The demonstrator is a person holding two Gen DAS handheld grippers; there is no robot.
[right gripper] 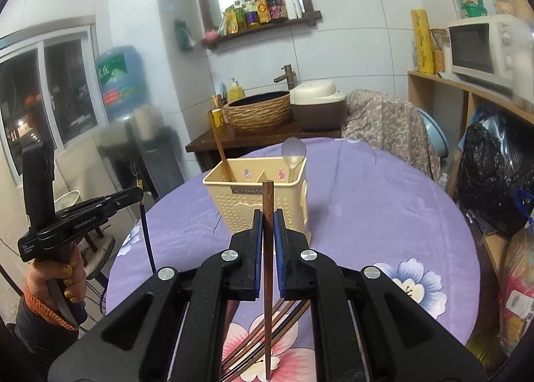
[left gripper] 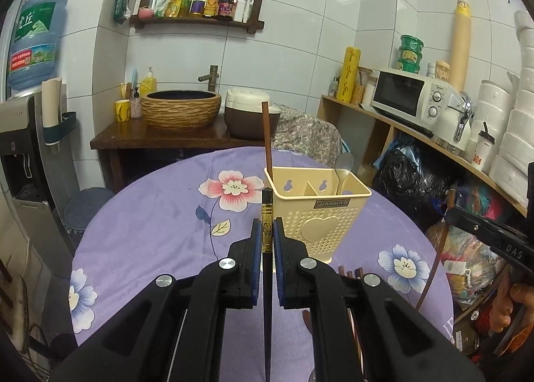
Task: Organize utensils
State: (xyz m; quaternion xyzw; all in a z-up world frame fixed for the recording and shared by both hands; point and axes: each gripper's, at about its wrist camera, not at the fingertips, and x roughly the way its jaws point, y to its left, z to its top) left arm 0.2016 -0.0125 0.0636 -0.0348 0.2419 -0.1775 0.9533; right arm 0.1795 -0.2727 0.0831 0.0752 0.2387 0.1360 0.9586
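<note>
Two chopsticks lifted upright: left gripper (left gripper: 267, 231) clenched on a black gold-banded chopstick (left gripper: 267, 215), right gripper (right gripper: 267, 225) on a brown wooden chopstick (right gripper: 267, 201). Cream utensil holder (left gripper: 320, 211) stands on the table just ahead of both, slightly right of the left gripper; its openings face up.

A purple floral tablecloth (left gripper: 160, 225) is covering the round table across the lower middle of both views. Behind it, at centre, a woven basin (left gripper: 181, 110) is sitting on a dark wooden stand beside a brown rice cooker (left gripper: 251, 116). A blue water jug (left gripper: 35, 43) is standing at the upper left. Bottles are lining a wooden-framed shelf (left gripper: 203, 19) at the top. A white microwave (left gripper: 409, 98) is resting on the right-hand shelving.
</note>
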